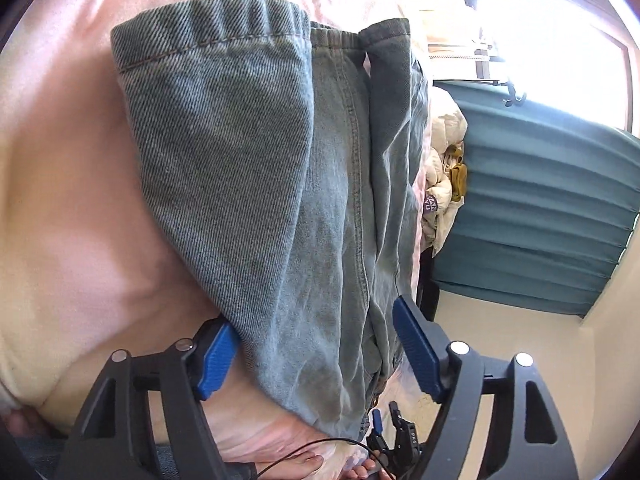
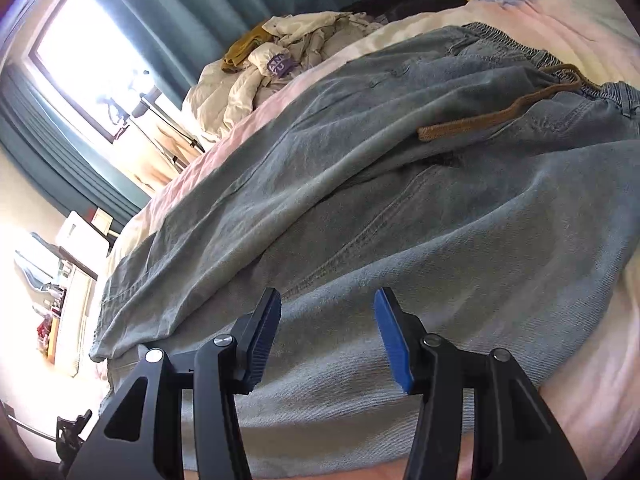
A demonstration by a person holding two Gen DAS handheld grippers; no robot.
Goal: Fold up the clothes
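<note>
Bedroom setting: pale pink and cream bedsheet [image 1: 72, 168] as work surface, bright window [image 2: 84, 56] and teal curtain [image 1: 532, 208] behind. Nearest in the left wrist view, left gripper [image 1: 316, 356] stands with jaws wide, astride the near end of the jeans [image 1: 248, 184]; one blue pad sits just beside the denim's left edge, the other off its right edge, neither pressing, so released rather than grasping. Below it, at the frame's bottom, a bare foot [image 1: 276, 440] on the sheet and the tip of the other tool. In the right wrist view, right gripper [image 2: 328, 336] hovers low over the denim, jaws partly apart with cloth behind them but nothing pinched between the pads; reads as empty. Jeans lie lengthwise along the bed, legs brought together side by side, one long crease running down the middle, elastic waistband [image 1: 224, 24] at the far end with a tan drawstring [image 2: 492, 116] trailing over the front. Judgement: first lengthwise fold looks done; cross folds, hem toward waist, not yet made, and the cloth carries ridges that want smoothing. Farther off, toward the left in the right wrist view, a heap of cream and mustard clothes [image 2: 272, 64] sits unfolded near the curtain, so more pieces appear to remain.
</note>
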